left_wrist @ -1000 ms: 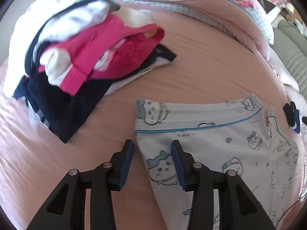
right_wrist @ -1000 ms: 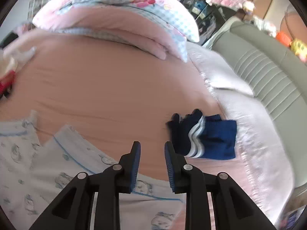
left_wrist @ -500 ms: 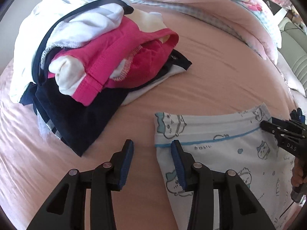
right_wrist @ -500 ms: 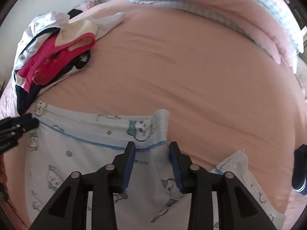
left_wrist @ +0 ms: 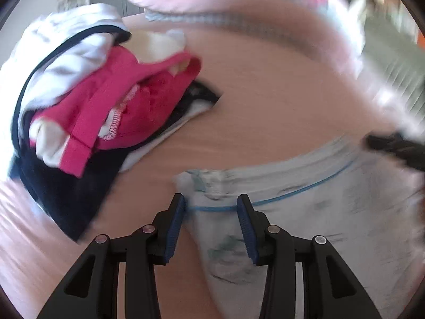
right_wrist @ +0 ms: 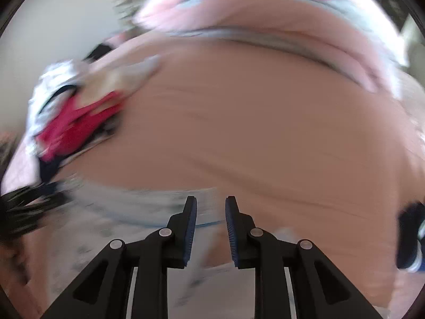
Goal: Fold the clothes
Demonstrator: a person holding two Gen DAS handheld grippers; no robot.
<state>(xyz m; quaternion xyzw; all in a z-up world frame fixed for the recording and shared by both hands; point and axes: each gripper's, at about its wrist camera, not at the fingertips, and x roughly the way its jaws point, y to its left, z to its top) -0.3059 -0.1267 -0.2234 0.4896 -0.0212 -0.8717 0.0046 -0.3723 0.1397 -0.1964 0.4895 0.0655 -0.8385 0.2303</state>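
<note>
On the pink bed (left_wrist: 279, 101) the printed pyjama garment (left_wrist: 332, 199) lies flat; left gripper (left_wrist: 211, 226) fingers, opening, straddle its waistband corner, right gripper (right_wrist: 211, 228) fingers narrowing over the other, so both should pinch fully before lifting.

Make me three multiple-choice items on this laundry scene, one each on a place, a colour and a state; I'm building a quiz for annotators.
1. Where does the heap of unfolded clothes lie relative to the printed garment in the left wrist view?
A. upper left
B. lower right
C. underneath it

2. What colour is the piping across the printed garment?
A. red
B. blue
C. yellow

3. How do the left gripper jaws stand?
A. clamped flat together
B. apart, straddling the garment's corner
C. out of view

Answers: 1 A, the heap sits up and left on the bed. 2 B, a thin blue line crosses it. 3 B, cloth shows between the separated, opening jaws.
</note>
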